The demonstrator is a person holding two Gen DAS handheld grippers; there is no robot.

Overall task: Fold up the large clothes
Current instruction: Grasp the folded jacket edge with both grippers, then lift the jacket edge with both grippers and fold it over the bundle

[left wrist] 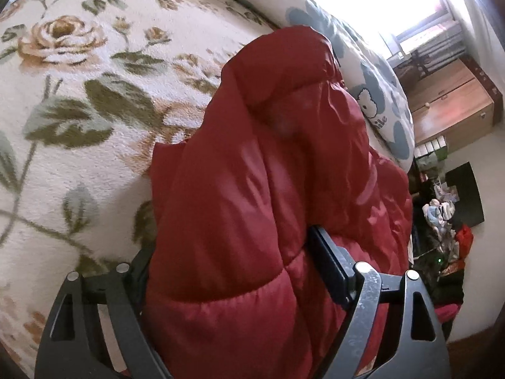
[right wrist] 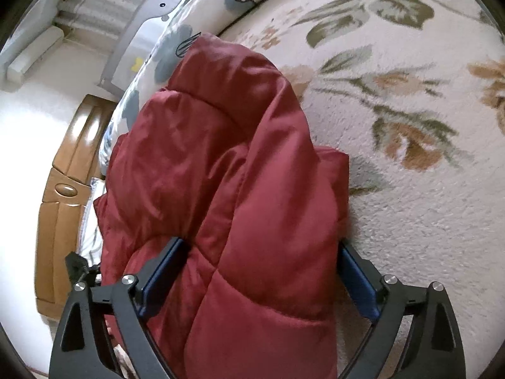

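A red quilted puffer jacket fills the middle of both wrist views and hangs bunched above a cream floral blanket. My left gripper is shut on a thick fold of the jacket; its left finger is mostly hidden by fabric. In the right wrist view the same jacket sits between the blue-padded fingers of my right gripper, which is shut on a thick padded fold. The blanket lies to its right.
A white quilt with blue animal prints lies along the far edge of the bed and shows in the right view. A wooden cabinet and a pile of clothes sit on the floor. A wooden bed frame borders the left.
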